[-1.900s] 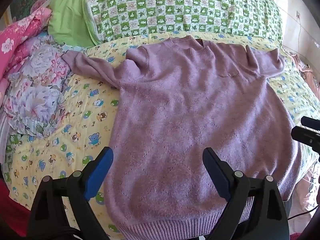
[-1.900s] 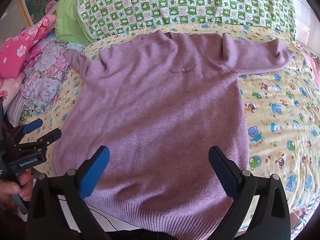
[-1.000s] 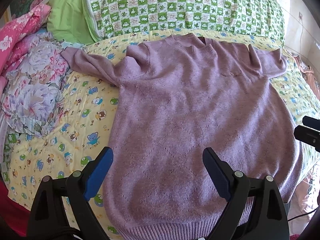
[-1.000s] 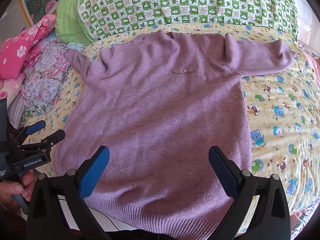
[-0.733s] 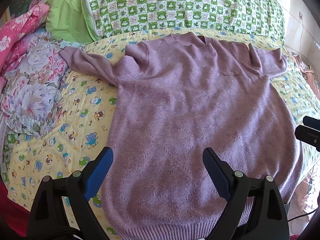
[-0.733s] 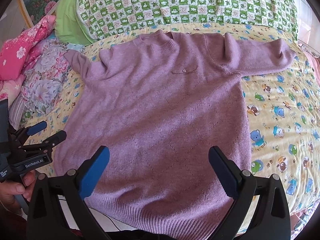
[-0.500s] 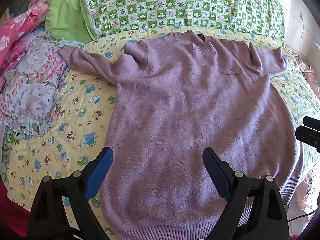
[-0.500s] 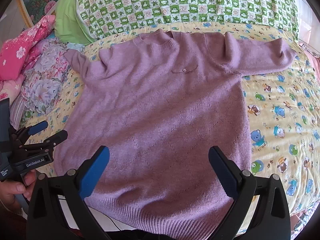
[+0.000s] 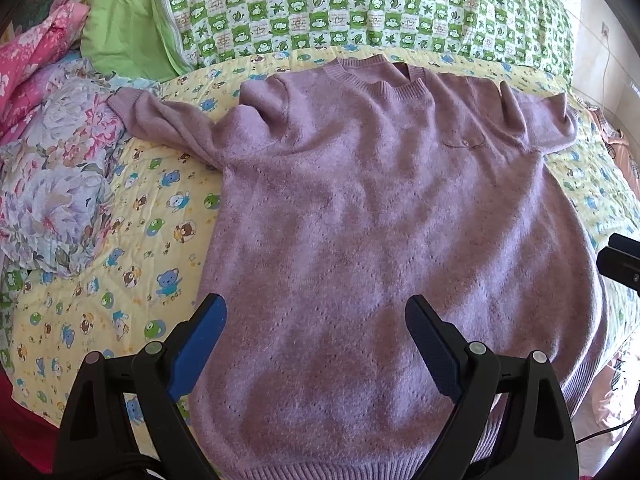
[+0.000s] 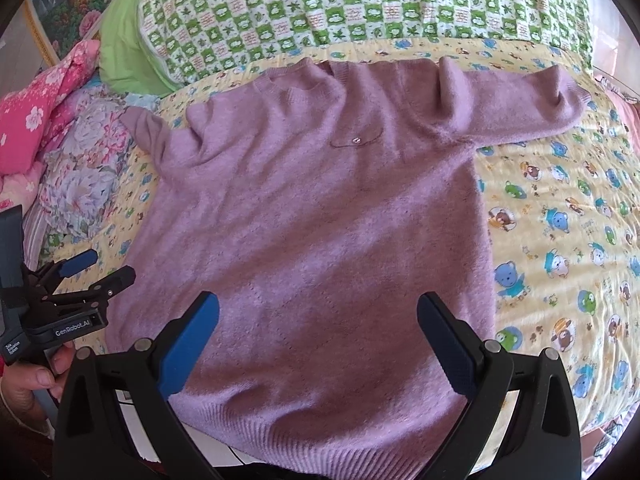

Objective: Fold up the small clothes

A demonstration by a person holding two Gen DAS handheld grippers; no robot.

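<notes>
Sweater: purple knit, spread flat and face up on the bed, collar toward the pillow, hem at the near edge and hanging slightly over it; both sleeves stretched out sideways.
Chest detail: small flap with a shiny button, clear in the right wrist view, only a faint mark in the left.
Left gripper: jaws wide apart, holding nothing, hovering over the sweater's lower left part.
Right gripper: jaws wide apart, empty, above the sweater's lower middle.
Writing: "GenRobot.AI" in white on the left gripper's body, seen in the right wrist view; a smaller label beside it is too small to read.
Hand: fingers wrapped under the left gripper's handle, shown only in the right wrist view.
Left view only: a black tip of the right gripper at the right edge.
Sheet: yellow with cartoon bears and frogs, under the sweater.
Pillow: green and white checked with printed figures, just beyond the collar.
Floral cloth: bundled at the bed's left side, touching the left sleeve's cuff.
Pink cloth: flowered, beyond the floral bundle.
</notes>
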